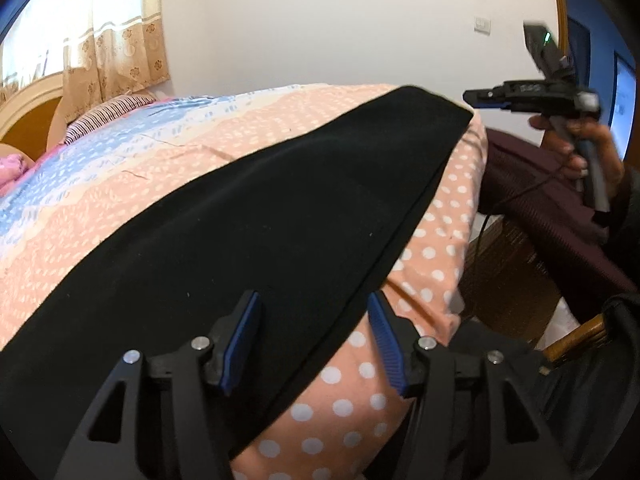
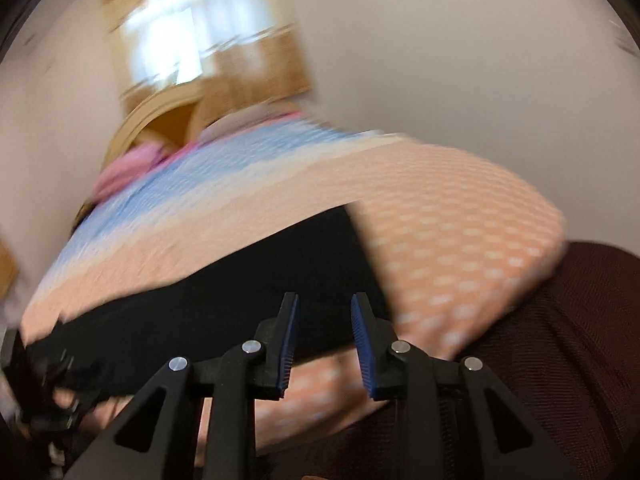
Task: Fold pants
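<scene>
Black pants (image 1: 260, 208) lie flat in a long folded band across the bed. My left gripper (image 1: 313, 296) hovers over their near edge. It is open, its blue pads (image 1: 244, 336) stand wide apart, and the cloth lies below them, not pinched. My right gripper (image 1: 474, 97) is held by a hand (image 1: 576, 152) in the air past the pants' far end, off the bed's right side. In the blurred right wrist view, the right gripper (image 2: 325, 298) is open with a narrow gap and nothing in it. The pants (image 2: 220, 300) lie below and ahead of it.
The bedspread (image 1: 120, 184) is peach with white dots and has a blue band; pillows lie near the wooden headboard (image 1: 28, 120). A maroon cloth (image 1: 540, 208) hangs beside the bed's right edge, over a wicker piece (image 1: 504, 280). Curtains (image 1: 112, 40) hang at the back left.
</scene>
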### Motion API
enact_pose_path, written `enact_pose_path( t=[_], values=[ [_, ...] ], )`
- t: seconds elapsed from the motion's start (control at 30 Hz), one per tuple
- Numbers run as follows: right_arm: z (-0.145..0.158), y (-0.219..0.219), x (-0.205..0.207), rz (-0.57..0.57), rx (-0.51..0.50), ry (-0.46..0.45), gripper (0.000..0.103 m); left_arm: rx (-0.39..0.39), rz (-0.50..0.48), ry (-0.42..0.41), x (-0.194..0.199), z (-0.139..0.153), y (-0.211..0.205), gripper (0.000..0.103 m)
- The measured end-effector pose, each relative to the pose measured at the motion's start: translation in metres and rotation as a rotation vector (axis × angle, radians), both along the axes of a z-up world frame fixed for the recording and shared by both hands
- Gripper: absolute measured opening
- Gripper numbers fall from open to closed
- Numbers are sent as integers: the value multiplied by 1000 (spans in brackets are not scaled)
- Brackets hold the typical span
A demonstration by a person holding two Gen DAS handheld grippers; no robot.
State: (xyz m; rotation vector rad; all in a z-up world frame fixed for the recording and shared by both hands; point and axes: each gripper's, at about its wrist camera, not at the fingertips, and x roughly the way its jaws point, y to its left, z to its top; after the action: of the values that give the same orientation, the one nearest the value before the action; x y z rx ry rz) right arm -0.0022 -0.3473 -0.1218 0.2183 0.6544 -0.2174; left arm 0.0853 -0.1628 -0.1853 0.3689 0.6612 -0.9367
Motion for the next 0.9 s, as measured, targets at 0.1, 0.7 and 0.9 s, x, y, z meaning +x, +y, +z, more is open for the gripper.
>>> enact_pose_path(
  t=[0.1, 0.7, 0.9],
  values=[
    [-15, 58, 16, 199, -76, 57, 29, 17, -1, -26, -1, -1, -5, 58],
    [-73, 181, 59, 537, -363, 198, 40, -73, 29, 86, 20, 1, 9, 35],
    [-64, 176, 59, 514, -319, 152, 6, -112, 31, 132, 25, 4, 17, 35]
  ],
)
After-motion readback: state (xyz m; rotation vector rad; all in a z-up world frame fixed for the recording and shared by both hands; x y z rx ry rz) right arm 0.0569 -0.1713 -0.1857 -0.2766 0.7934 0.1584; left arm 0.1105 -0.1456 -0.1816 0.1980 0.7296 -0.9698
